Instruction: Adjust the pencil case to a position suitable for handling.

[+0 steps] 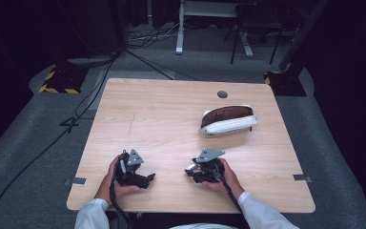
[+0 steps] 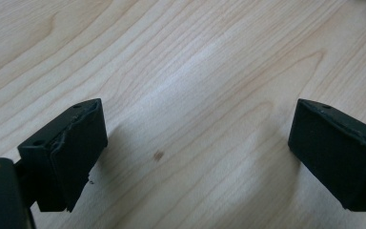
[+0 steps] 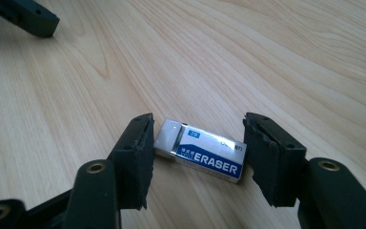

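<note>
We are looking at a pale wood-grain table (image 1: 171, 109) standing on grey carpet in a dark room, with a person seated at its near edge, white sleeves entering from below.

Nearest to the person, the right gripper (image 3: 196, 148) is resting low on the table with its jaws partly open, bracketing an eraser (image 3: 201, 149) that is lying flat on the wood. The eraser's long axis is running across the gap, from one jaw to the other, so its short ends are facing the pads. The right pad (image 3: 262, 152) appears to be touching or just beside the sleeve end; the left pad is just beside the bare white end. We cannot tell whether any pressure is being applied, so we are recording the eraser as framed, not held. We judge that a straight closing would take it end to end, a grip that could let it pivot.

The left gripper (image 2: 198, 148) is sitting level with the right one, near it, jaws spread wide over bare wood and holding nothing. It is plainly the farther tool from the eraser.

Farther out, right of centre, a pencil case (image 1: 228, 120) with a brown interior is lying open, well apart from both grippers. Beyond it we are noting a round grommet hole (image 1: 222, 94), then cables (image 1: 95, 81) and stand feet on the floor.
</note>
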Available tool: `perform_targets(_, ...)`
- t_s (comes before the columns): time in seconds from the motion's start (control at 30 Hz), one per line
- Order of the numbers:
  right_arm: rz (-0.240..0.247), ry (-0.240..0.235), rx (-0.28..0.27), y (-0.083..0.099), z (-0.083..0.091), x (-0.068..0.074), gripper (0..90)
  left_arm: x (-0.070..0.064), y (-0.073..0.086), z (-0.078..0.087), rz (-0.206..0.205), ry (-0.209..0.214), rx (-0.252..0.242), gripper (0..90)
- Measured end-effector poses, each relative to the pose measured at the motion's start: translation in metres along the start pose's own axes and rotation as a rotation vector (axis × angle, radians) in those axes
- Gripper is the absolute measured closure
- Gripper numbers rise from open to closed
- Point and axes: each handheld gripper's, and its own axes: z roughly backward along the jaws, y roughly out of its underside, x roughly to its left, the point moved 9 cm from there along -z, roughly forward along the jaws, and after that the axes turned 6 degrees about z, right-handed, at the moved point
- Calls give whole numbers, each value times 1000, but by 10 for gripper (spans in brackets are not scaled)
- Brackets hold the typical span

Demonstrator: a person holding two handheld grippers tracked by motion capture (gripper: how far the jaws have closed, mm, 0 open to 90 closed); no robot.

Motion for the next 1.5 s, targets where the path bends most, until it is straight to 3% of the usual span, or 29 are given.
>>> perform_targets(0.17,0,6,20,21,23,-14,461,-9,-15,-10,-30,29,0,171)
perform_targets(0.37,-31,31,40,57,61,-40,462,-31,-42,-31,-95,91,-4,166)
perform_targets(0.57,-67,63,42,89,94,-62,464,-53,-91,-47,-155,131,-69,184)
perform_targets(0.63,-76,74,38,100,105,-69,463,-60,-112,-53,-152,157,-106,189)
perform_targets(0.67,-83,83,40,105,110,-73,464,-60,-112,-53,-152,157,-106,194)
perform_targets(0.7,-92,93,37,109,114,-77,463,-66,-129,-58,-173,159,-122,194)
perform_targets(0.97,-143,154,25,138,142,-100,464,-88,-185,-74,-215,168,-193,230)
perform_targets(1.2,-184,189,18,151,155,-116,464,-100,-204,-89,-215,190,-215,276)
perform_targets(1.37,-189,191,13,151,155,-117,464,-104,-212,-103,-234,178,-209,328)
perform_targets(1.5,-200,188,9,151,155,-117,463,-106,-216,-107,-237,200,-221,491)
